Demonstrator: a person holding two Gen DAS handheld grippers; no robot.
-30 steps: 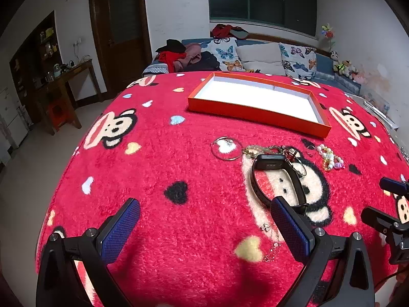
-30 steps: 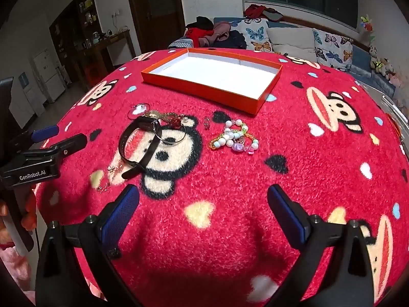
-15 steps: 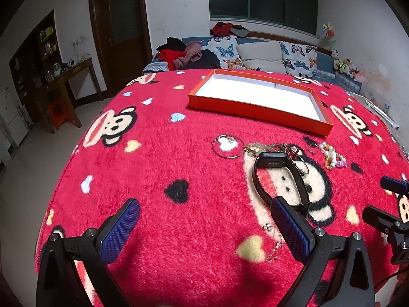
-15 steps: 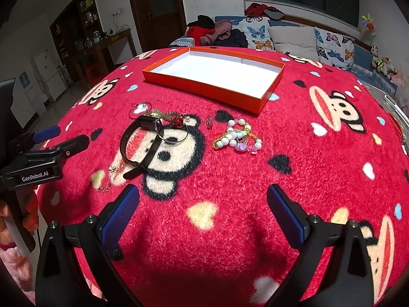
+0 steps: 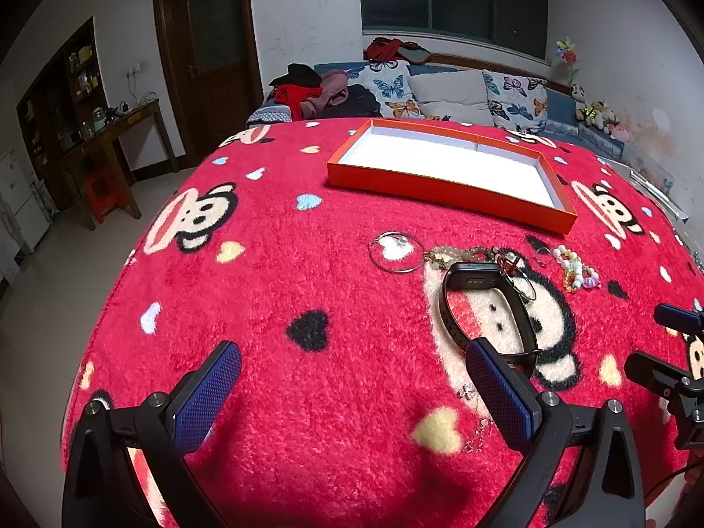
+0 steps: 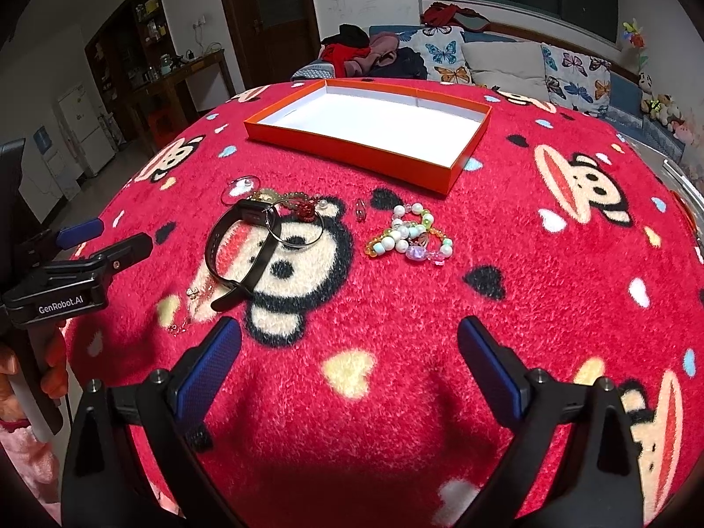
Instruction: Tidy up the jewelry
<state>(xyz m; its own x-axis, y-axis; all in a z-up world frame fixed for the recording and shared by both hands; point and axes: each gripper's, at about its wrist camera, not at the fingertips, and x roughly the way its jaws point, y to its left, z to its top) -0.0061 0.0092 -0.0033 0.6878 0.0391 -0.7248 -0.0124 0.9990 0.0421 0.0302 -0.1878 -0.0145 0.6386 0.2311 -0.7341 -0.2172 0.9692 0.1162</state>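
Both tools, left (image 5: 352,389) and right (image 6: 350,363), have crept slightly closer to the jewelry, jaws wide open and empty, so the orange tray (image 6: 453,171) hasn't received anything yet.

On the red blanket (image 6: 506,229): one orange tray (image 6: 352,154), one black wristband (image 6: 229,259), two wire hoops (image 5: 396,251), one beaded bracelet cluster (image 6: 409,237).

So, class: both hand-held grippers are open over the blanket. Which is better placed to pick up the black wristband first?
Probably the left hand-held gripper: the black wristband lies beside its right finger. The right hand-held gripper faces the bead bracelets.
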